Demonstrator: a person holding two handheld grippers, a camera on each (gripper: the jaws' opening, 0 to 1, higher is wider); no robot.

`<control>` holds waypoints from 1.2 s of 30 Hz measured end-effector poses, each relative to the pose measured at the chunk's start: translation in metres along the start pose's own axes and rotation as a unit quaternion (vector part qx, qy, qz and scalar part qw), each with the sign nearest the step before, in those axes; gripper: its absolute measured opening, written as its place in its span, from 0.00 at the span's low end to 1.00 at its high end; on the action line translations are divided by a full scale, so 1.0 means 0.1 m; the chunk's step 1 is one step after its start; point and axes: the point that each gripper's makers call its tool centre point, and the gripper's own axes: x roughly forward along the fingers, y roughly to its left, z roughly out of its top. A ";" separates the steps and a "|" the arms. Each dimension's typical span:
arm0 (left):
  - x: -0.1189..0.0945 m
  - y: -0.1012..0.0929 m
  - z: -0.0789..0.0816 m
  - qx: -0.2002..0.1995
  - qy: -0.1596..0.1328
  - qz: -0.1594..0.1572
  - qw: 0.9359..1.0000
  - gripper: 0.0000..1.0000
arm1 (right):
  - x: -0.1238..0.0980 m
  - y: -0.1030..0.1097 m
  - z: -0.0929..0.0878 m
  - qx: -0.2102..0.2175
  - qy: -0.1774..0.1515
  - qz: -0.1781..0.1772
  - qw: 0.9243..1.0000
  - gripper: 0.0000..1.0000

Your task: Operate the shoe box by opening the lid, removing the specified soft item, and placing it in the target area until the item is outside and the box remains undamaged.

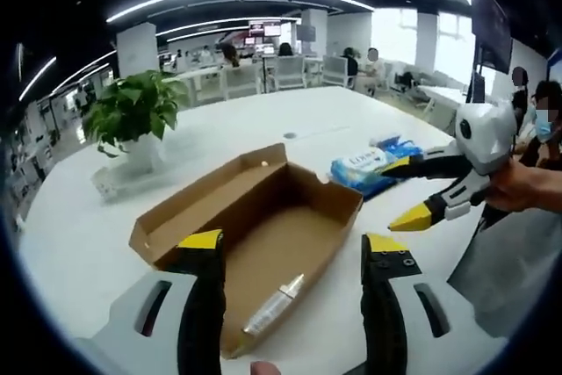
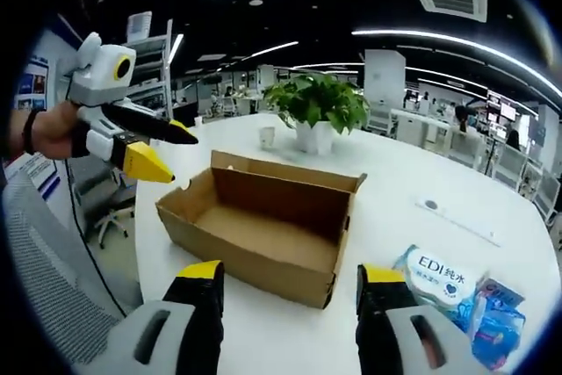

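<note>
The box [image 1: 263, 234] sat open on the white table [image 1: 307, 120], its lid folded back flat on the far side in the left gripper view, and a small pale tube [image 1: 274, 306] lay inside at the near end. The left gripper [image 1: 294, 248] hung over the box with its jaws wide apart and nothing between them. The right gripper [image 1: 413, 191] was held beside the box, just by a wipes pack [image 1: 362, 164] that lay on the table outside the box, jaws spread and empty. In the right gripper view the box [image 2: 263, 230] stood between a potted plant [image 2: 318, 107] and the wipes pack [image 2: 439, 277]; the left gripper [image 2: 167, 151] was off the box's corner
</note>
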 end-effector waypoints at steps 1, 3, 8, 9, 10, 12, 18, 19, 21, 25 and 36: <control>0.00 0.05 -0.01 0.008 0.005 0.001 1.000 0.60 | 0.00 0.01 0.01 0.003 -0.004 0.001 1.000 0.59; -0.01 0.14 -0.02 0.023 0.014 0.004 1.000 0.60 | -0.01 0.01 0.02 0.000 -0.008 0.000 1.000 0.59; 0.01 0.37 -0.09 0.051 0.039 0.004 0.998 0.60 | 0.01 0.05 0.04 -0.006 -0.009 0.005 1.000 0.59; 0.02 0.41 -0.11 0.057 0.045 0.003 0.997 0.59 | 0.02 0.05 0.03 -0.012 -0.006 0.005 1.000 0.59; 0.02 0.46 -0.14 0.064 0.055 0.000 0.996 0.59 | 0.02 0.06 0.03 -0.016 -0.003 0.005 1.000 0.59; 0.02 0.53 -0.17 0.077 0.066 0.000 0.995 0.59 | 0.02 0.05 0.02 -0.017 -0.002 0.005 1.000 0.59; 0.12 0.71 -0.22 0.079 0.084 -0.008 0.993 0.58 | 0.01 0.04 0.02 -0.019 0.000 0.004 1.000 0.59; 0.13 0.71 -0.23 0.083 0.088 -0.010 0.993 0.58 | 0.01 0.04 0.02 -0.020 0.000 0.004 1.000 0.59; 0.18 0.66 -0.27 0.095 0.099 -0.021 0.990 0.57 | 0.02 0.03 0.01 -0.023 0.001 0.003 1.000 0.59; 0.31 0.59 -0.37 0.119 0.121 -0.044 0.984 0.57 | 0.02 0.03 0.01 -0.021 0.001 0.004 1.000 0.59; 0.53 0.53 -0.54 0.147 0.159 -0.083 0.973 0.56 | 0.05 0.13 -0.03 -0.040 0.013 0.014 0.999 0.59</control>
